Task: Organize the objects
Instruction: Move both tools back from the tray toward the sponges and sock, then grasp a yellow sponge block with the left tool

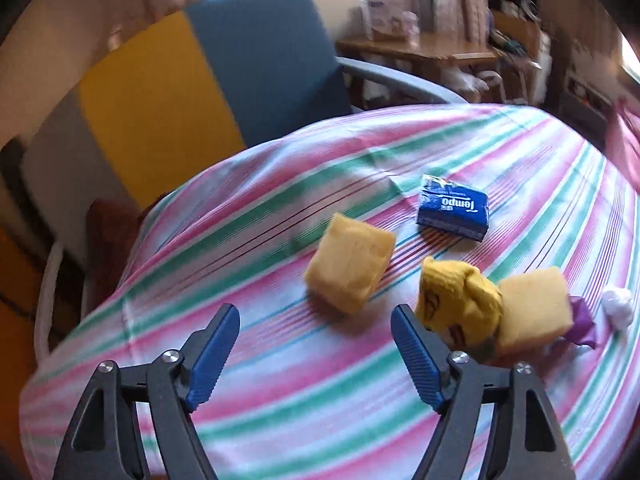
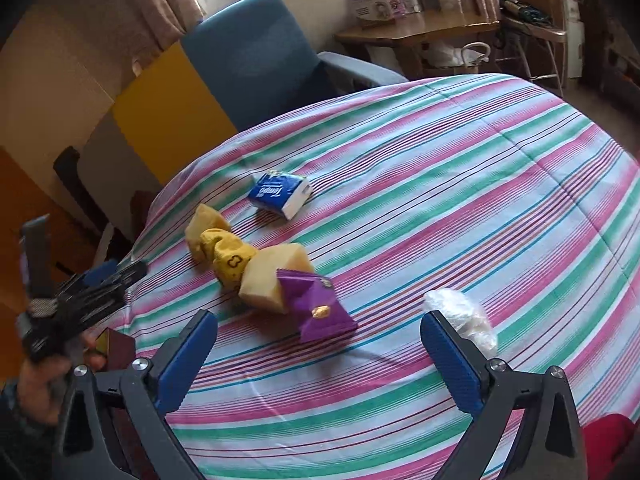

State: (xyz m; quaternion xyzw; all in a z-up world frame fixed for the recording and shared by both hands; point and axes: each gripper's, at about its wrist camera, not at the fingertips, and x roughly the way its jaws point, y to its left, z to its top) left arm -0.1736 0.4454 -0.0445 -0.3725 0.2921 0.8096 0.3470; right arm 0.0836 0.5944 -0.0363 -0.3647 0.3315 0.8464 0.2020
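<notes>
On the striped tablecloth (image 1: pixel 280 420) (image 2: pixel 440 200) lie two yellow sponges (image 1: pixel 350 262) (image 1: pixel 534 310), a rolled yellow sock (image 1: pixel 460 304) between them, a blue Tempo tissue pack (image 1: pixel 454 210) (image 2: pixel 280 194), a purple snack packet (image 2: pixel 320 308) (image 1: pixel 582 320) and a clear crumpled plastic wrap (image 2: pixel 464 316) (image 1: pixel 618 304). My left gripper (image 1: pixel 316 356) is open and empty, just short of the nearer sponge. My right gripper (image 2: pixel 318 360) is open and empty, just short of the purple packet. The right wrist view shows the sock (image 2: pixel 228 260) and a sponge (image 2: pixel 272 280).
A blue armchair (image 1: pixel 264 56) (image 2: pixel 260 56) stands behind the table with a yellow panel (image 1: pixel 156 112) beside it. A wooden desk (image 2: pixel 420 30) with boxes is at the back. The left gripper body and hand (image 2: pixel 76 300) show at the table's left edge. A red object (image 2: pixel 612 444) lies at the lower right.
</notes>
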